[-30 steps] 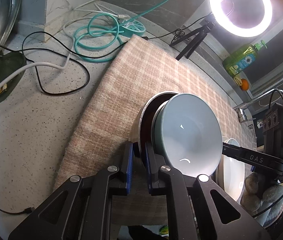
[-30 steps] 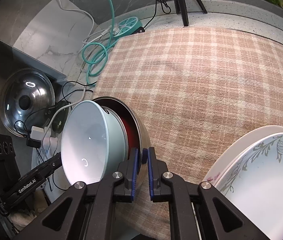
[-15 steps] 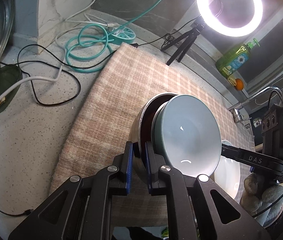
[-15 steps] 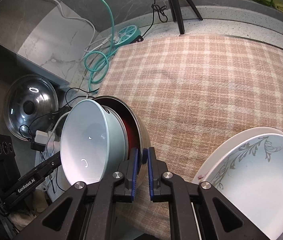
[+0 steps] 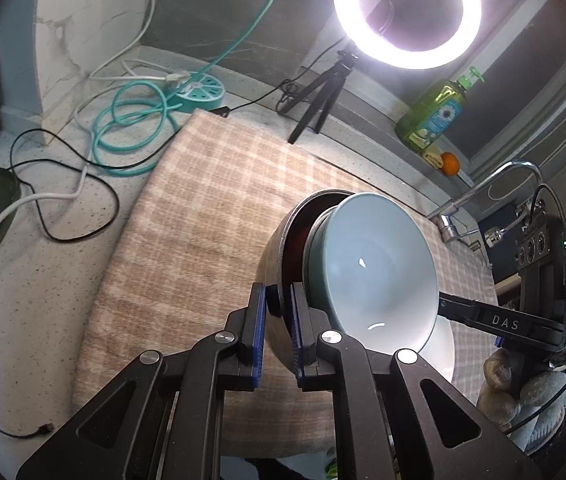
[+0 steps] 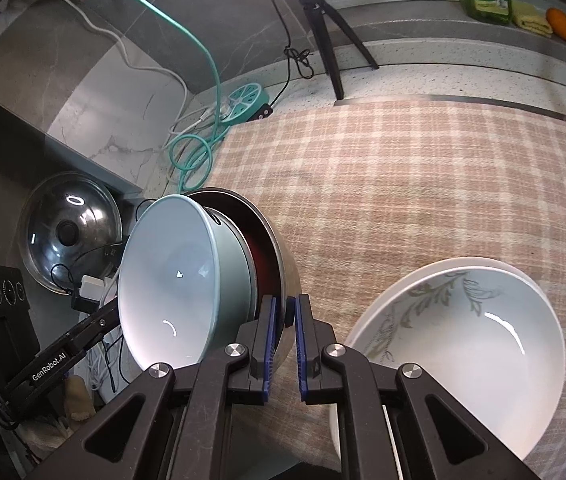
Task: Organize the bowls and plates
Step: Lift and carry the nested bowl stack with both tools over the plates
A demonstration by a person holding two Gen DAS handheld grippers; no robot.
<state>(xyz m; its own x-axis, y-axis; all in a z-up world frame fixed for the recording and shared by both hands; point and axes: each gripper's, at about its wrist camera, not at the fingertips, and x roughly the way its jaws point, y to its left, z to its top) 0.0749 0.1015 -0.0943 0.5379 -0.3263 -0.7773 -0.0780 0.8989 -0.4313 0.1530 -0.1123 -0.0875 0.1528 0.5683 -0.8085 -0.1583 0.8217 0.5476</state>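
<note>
Both grippers (image 5: pixel 277 322) (image 6: pixel 285 322) clamping bowl stack (image 5: pixel 379 276), lifted higher than before

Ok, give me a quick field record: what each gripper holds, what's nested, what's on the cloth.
left gripper: jaws shut on the steel bowl rim
right gripper: jaws shut on the same bowl's opposite rim
load: pale blue bowl nested inside the steel bowl, which has a red lining; the pair is tilted, openings facing sideways
on cloth: white bowl with a grey leaf pattern, sitting in another white dish
surroundings: ring light, soap bottle, pot lid
</note>
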